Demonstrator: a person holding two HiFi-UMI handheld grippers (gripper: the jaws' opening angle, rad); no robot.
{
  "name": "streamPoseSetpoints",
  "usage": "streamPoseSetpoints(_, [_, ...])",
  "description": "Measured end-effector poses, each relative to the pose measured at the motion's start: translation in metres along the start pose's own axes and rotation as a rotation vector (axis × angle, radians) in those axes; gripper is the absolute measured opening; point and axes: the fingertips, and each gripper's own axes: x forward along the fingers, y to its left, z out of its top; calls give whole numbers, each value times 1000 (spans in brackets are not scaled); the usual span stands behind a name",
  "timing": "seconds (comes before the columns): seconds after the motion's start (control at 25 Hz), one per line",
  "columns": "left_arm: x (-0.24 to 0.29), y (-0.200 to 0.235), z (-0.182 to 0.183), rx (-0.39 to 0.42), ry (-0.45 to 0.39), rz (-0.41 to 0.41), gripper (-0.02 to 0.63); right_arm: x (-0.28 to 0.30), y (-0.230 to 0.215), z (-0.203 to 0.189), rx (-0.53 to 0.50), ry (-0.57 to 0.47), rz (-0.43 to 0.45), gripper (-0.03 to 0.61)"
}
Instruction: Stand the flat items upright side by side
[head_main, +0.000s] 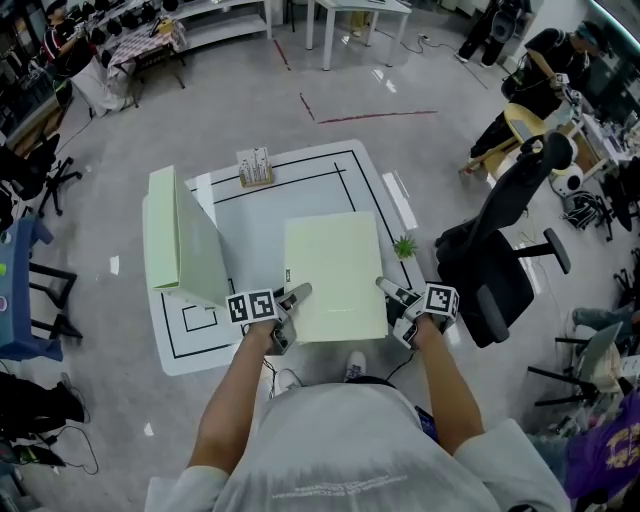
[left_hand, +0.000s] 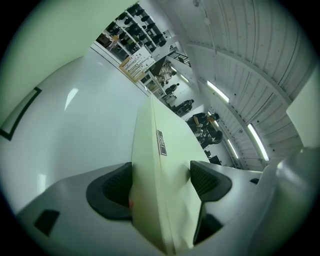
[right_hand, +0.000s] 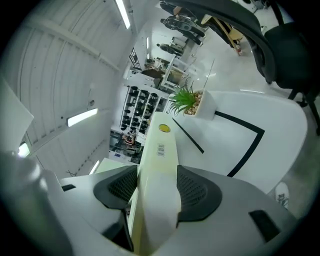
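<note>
While held above worktop (head_main: 255, 215), right of upright box (head_main: 180, 240), flat box (head_main: 333, 275) is clamped at near corners by left hand-held gripper (head_main: 297, 294) and right hand-held gripper (head_main: 386, 288), both closed on it. Judged light, stiff, slippery.

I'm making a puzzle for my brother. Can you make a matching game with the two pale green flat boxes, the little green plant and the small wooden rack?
1 middle pale green flat box
2 left pale green flat box
3 little green plant
4 small wooden rack

A at the white table's far edge
B clamped by left gripper and right gripper
C at the table's right edge
D standing upright

Pairs: 1-B, 2-D, 3-C, 4-A
</note>
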Motion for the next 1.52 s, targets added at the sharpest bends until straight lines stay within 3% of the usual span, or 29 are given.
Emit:
streamPoseSetpoints(0.2, [-1,-1,-1,-15,3,-20,362,-1,5,3,73,-46,83,275])
streamPoseSetpoints(0.36, [0,-5,-5,-38,12,-53,362,3,8,0,137,-83,129,327])
streamPoseSetpoints(0.52, [-1,-4,-9,-40,28,-65,362,20,20,-25,-21,94,118,353])
streamPoseSetpoints(0.72, [0,-5,-9,-36,32,-68,362,22,18,-30,-41,160,85,354])
streamPoseSetpoints(0.92, [1,-8,-15,-16,94,-101,362,21,22,-58,-119,437,28,374])
streamPoseSetpoints(1.04, [5,-15,-23,56,149,-131,366,25,24,-48,-167,415,56,376])
streamPoseSetpoints(1.16, [3,-21,-25,156,155,-153,377,33,46,-75,-144,511,196,379])
streamPoseSetpoints(1.24, [-2,-25,-21,207,138,-163,377,29,52,-90,-136,545,208,380])
streamPoseSetpoints(1.36, [-3,-37,-15,269,127,-171,377,21,62,-91,-161,482,236,380])
streamPoseSetpoints(1.52, [-4,-49,4,328,68,-189,377,19,58,-73,-268,424,168,365])
